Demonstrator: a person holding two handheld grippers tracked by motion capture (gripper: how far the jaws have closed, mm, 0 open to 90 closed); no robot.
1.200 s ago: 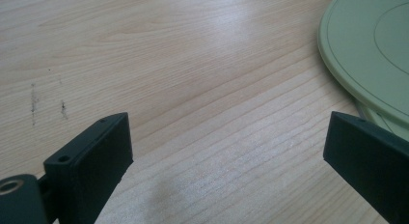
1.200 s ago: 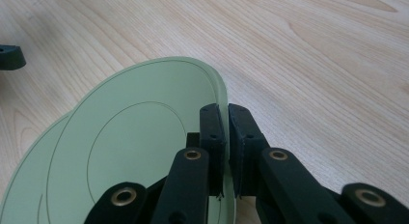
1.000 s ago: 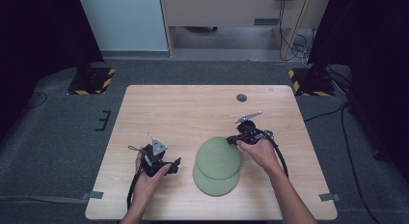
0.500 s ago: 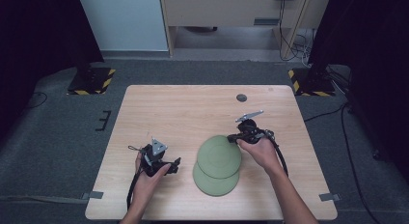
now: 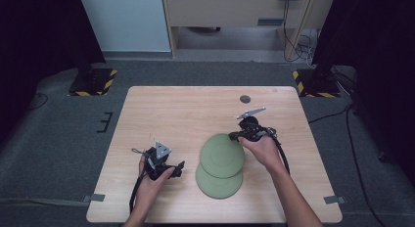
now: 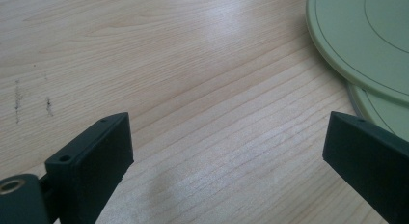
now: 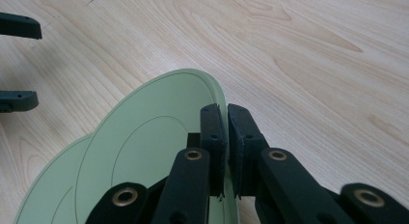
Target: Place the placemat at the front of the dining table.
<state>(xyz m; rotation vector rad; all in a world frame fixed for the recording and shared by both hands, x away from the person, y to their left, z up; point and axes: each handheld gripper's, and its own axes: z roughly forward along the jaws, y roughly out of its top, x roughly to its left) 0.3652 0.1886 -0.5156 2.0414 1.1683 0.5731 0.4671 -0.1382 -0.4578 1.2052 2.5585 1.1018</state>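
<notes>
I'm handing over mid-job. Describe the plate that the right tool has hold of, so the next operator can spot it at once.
On the light wooden table, look right of centre, where two round pale green plates overlap. The held one is the upper plate, farther from the person. Unlike the lower plate, its rim is pinched at the right edge between the jaws of the right tool.

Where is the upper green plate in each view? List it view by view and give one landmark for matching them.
High view: the upper green plate lies right of the table's centre, overlapping the lower green plate, its far-right rim at the right gripper.
Left gripper view: top right corner, beyond the open jaws.
Right gripper view: lower left, its rim pinched between the jaws.
Shared landmark: the lower green plate peeking from underneath.
</notes>
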